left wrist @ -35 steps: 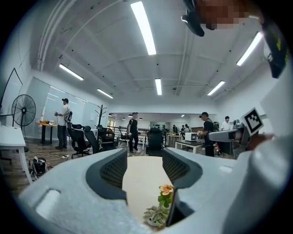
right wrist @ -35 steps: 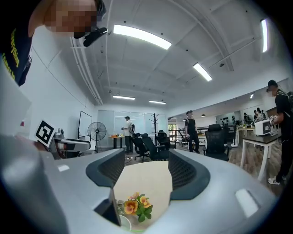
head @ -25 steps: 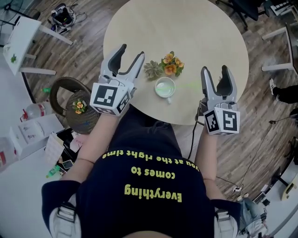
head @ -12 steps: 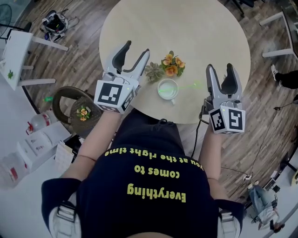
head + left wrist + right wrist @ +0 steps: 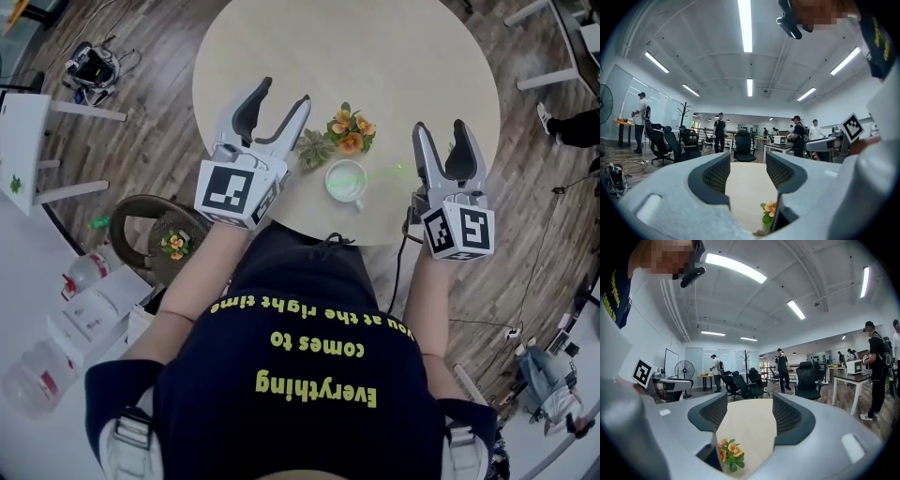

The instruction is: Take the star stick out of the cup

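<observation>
Left gripper mid-left of frame, right gripper mid-right. Both empty, jaws apart. Cup stands between them, just below orange flowers.

White cup, green star stick, orange flowers, beige table.

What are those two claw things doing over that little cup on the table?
A person stands at a round table with a claw in each hand. The left claw and the right claw are both open and empty, held above the table's near edge on either side of a white cup. A green star stick leans out of the cup toward the right claw. Neither claw touches it yet. Orange flowers sit just behind the cup.
</observation>
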Motion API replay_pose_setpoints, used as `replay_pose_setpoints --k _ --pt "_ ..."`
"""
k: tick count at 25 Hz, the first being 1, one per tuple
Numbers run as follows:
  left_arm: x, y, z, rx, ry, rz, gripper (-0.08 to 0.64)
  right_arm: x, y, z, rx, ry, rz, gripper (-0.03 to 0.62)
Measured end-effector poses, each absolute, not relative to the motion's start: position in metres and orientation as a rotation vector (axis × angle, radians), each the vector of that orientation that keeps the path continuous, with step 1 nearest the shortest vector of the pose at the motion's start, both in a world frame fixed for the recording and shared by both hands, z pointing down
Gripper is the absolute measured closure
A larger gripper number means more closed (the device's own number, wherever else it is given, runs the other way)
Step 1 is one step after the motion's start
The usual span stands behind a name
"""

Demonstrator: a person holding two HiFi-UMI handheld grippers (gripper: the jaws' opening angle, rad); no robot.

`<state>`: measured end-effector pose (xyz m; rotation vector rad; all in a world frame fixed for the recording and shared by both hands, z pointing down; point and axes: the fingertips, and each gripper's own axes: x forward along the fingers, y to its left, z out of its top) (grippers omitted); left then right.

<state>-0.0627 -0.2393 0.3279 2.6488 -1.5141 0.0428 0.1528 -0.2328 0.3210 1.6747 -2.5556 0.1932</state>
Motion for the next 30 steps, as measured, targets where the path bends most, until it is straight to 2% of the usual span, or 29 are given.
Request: replay_pose_setpoints --k 18,30 --pt "-0.049 -0.228 0.353 2.651 -1.408 0.059 0.324 0.172 -0.207 0.379 1.701 -2.449 0.411 0.288" --pt "-0.044 -0.224 0.378 2.625 -1.382 0.121 0.324 0.177 -0.203 0.437 1.601 -2.389 0.577 0.310"
